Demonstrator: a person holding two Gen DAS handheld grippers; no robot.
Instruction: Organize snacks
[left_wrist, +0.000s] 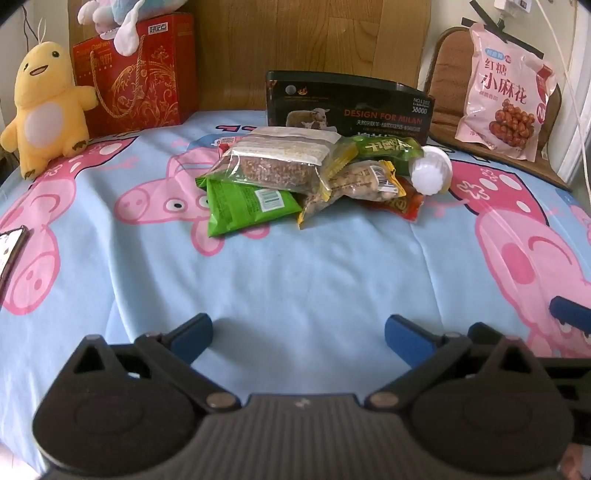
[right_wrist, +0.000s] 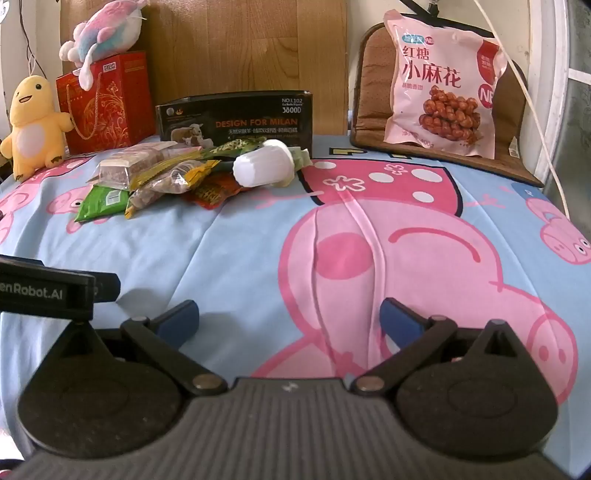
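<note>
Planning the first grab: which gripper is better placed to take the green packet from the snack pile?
Left, probably. The green packet lies almost straight ahead of the open left gripper. From the open right gripper it sits far off to the left.

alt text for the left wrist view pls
A pile of snack packets lies on a pig-print bedsheet before a black box. The left gripper is open and empty, short of the pile.

Snack pile before box
</note>
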